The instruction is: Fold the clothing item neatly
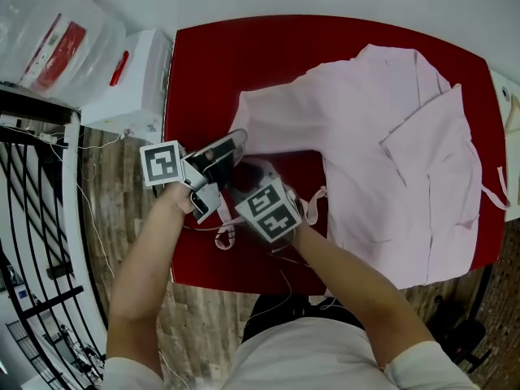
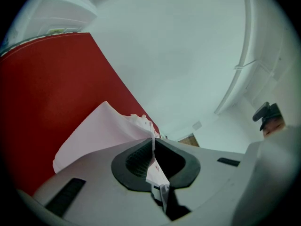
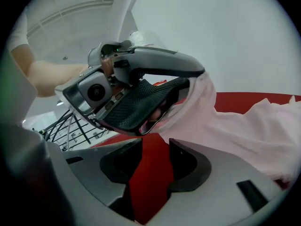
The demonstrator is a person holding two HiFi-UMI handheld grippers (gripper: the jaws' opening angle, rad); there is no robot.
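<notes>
Overhead, I see a pink garment (image 1: 390, 161) spread flat across the right half of a red table (image 1: 219, 63), collar toward the far edge. One long sleeve (image 1: 276, 124) reaches left to where my two grippers meet near the table's front left corner.

My left gripper (image 2: 154, 145) is clamped tight on pink fabric. In its own view a thin fold of cloth is pinched between the dark pads, and more cloth bunches just beyond the tips, lifted off the red surface. It appears to be the sleeve's end, though the grippers cover that spot in the head view, so I cannot be sure.

My right gripper (image 3: 155, 147) has its jaws apart with nothing in them; only bare red tabletop shows in the gap. Its view looks straight at the left gripper, which hangs just ahead and above with pink cloth draping from it toward the right.

A thin pink tie (image 1: 226, 236) trails over the table's near edge, below the grippers.

Off the table's left end stands a white box (image 1: 134, 84) with a red mark, and beyond it a clear plastic bag (image 1: 57, 43). A black metal rack (image 1: 32, 242) lines the left side, over a wooden floor (image 1: 203, 323).
</notes>
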